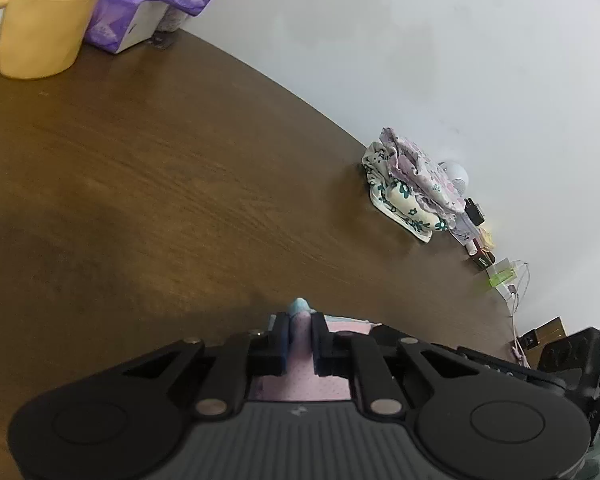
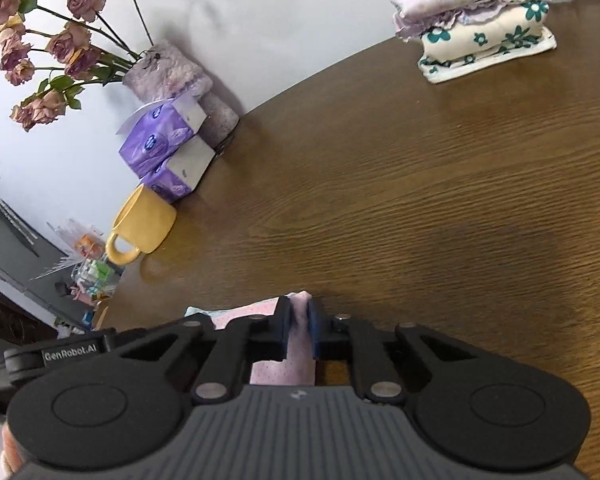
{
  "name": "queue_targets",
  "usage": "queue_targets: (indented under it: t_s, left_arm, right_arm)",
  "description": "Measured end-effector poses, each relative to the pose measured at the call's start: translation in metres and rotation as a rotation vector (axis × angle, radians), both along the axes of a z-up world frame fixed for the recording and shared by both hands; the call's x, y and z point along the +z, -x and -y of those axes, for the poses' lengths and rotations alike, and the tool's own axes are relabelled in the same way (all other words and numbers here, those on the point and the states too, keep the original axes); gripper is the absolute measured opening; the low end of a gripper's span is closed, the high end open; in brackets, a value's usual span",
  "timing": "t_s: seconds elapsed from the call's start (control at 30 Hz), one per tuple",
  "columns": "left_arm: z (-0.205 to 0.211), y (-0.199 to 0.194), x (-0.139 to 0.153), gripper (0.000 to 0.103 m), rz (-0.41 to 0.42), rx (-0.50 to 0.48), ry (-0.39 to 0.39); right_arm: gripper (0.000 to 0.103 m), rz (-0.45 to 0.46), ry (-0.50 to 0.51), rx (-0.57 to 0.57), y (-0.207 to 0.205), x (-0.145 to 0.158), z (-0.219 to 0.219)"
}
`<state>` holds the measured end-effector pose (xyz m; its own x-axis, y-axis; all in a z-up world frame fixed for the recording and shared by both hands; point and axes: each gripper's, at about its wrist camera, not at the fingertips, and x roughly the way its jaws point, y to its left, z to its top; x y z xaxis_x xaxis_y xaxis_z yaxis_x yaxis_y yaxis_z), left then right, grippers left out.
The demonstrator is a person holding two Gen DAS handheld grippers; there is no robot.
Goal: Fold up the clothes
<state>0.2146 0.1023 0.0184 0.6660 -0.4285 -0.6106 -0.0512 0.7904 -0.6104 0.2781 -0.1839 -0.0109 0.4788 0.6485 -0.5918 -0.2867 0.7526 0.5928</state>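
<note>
Because I want to fold this pink cloth [image 2: 284, 372], I hold it with both grippers at once, one edge in each. My left gripper [image 1: 300, 330] has its jaws nearly closed, pinching a bunched bit of the cloth, and a light blue bit pokes out past the tips. My right gripper [image 2: 299, 322] is pinched nearly closed too, with pink cloth squeezed between its blue pads. I think holding two spots keeps the cloth stretched so it can lie down neatly.

The cloth is soft pink with tiny dots and a pale blue edge. It sits low at the near side of the brown tabletop [image 2: 400, 208], mostly hidden under my grippers.

Folded clothes [image 2: 480, 28] already sit in a stack at the far edge, out of my way. A yellow mug [image 2: 146, 222] and purple tissue packs [image 2: 164, 148] stand off to the side.
</note>
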Motion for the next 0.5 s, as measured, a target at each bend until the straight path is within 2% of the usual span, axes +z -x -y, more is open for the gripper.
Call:
queue_targets:
  t_s: [0.07, 0.13, 0.17, 0.2, 0.23, 0.27, 0.3, 0.33, 0.37, 0.4, 0.43, 0.47, 0.5]
  left_arm:
    - [-0.003, -0.003, -0.003, 0.012, -0.001, 0.009, 0.022]
    - [-0.005, -0.003, -0.003, 0.033, -0.011, 0.027, 0.022]
    - [-0.006, -0.002, -0.002, 0.053, -0.016, 0.038, 0.012]
    - [-0.005, -0.001, -0.002, 0.055, -0.011, 0.042, 0.006]
    - [-0.005, -0.001, -0.002, 0.054, -0.004, 0.045, 0.001]
    - [-0.005, 0.000, -0.001, 0.040, 0.002, 0.049, -0.005]
    - [-0.005, -0.002, -0.003, 0.018, 0.000, 0.039, 0.013]
    - [-0.006, -0.002, -0.004, 0.016, -0.008, 0.038, 0.032]
    - [-0.006, -0.003, -0.006, 0.022, -0.017, 0.037, 0.052]
    - [-0.007, 0.000, -0.004, 0.040, -0.020, 0.044, 0.047]
    - [-0.007, 0.003, -0.002, 0.052, -0.022, 0.052, 0.040]
    - [-0.008, 0.009, -0.001, 0.063, -0.013, 0.050, 0.040]
    - [-0.008, 0.015, 0.001, 0.063, -0.004, 0.047, 0.042]
  right_arm:
    - [0.009, 0.016, 0.003, -0.004, -0.001, -0.002, -0.001]
    - [0.014, 0.020, 0.007, 0.001, -0.001, -0.001, -0.001]
    - [0.023, 0.021, 0.009, 0.004, -0.001, -0.001, -0.001]
    - [0.028, 0.018, -0.001, 0.004, -0.001, -0.001, 0.000]
    - [0.030, 0.014, -0.011, 0.005, -0.001, -0.001, 0.002]
    - [0.029, 0.010, -0.014, 0.007, -0.001, -0.001, 0.002]
    - [0.027, 0.007, -0.016, 0.009, -0.002, -0.002, 0.001]
    - [0.014, 0.004, -0.019, 0.013, -0.002, -0.002, 0.000]
    - [0.013, 0.001, -0.022, 0.016, -0.002, -0.003, -0.001]
    - [0.013, 0.004, -0.024, 0.013, 0.000, -0.002, 0.000]
    - [0.016, 0.008, -0.025, 0.009, 0.002, -0.001, 0.001]
    - [0.024, 0.008, -0.032, 0.006, 0.005, 0.000, 0.004]
    - [0.032, 0.006, -0.040, 0.004, 0.008, 0.002, 0.008]
